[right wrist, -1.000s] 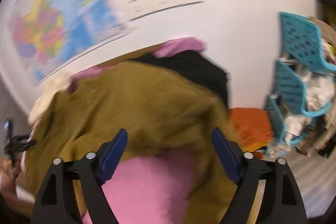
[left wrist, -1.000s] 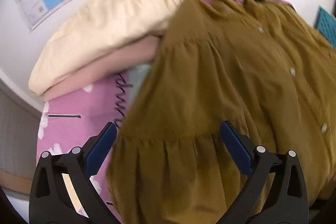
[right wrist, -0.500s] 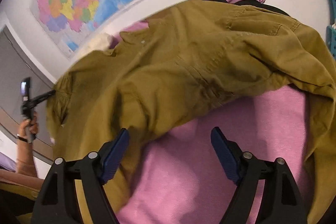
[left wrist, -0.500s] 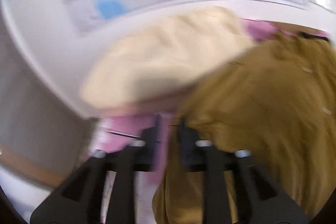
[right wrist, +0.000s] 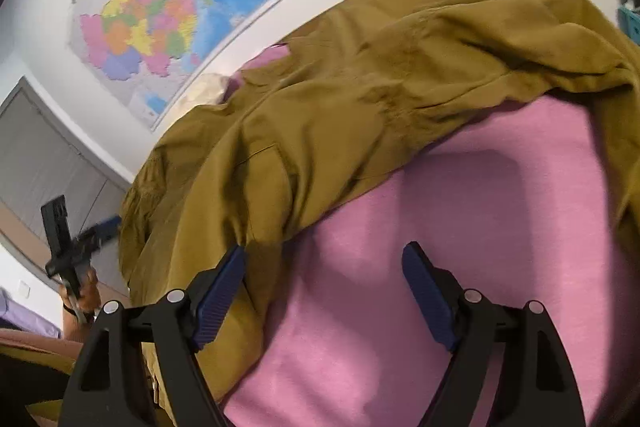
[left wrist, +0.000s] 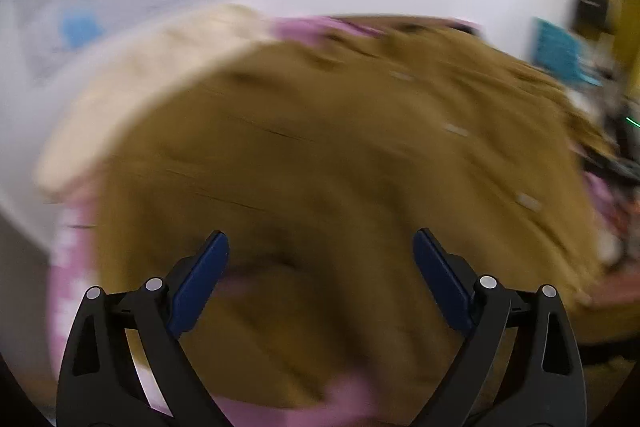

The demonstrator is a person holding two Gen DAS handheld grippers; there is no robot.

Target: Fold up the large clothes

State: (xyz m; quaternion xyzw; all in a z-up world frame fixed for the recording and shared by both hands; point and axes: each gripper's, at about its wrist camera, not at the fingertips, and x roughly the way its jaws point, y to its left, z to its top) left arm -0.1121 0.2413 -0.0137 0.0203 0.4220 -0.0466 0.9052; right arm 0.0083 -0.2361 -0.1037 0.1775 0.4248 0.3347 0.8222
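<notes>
on my left wrist view, blurred, the left tongs (left wrist: pixel 320 247) gape wide over the mustard garment (left wrist: pixel 340 155), which is spread on a pink sheet (left wrist: pixel 64 267). on my right wrist view the right tongs (right wrist: pixel 322 259) gape too, empty, over the garment's (right wrist: pixel 360 87) rumpled folded-back edge and bare sheet (right wrist: pixel 480 227).
</notes>
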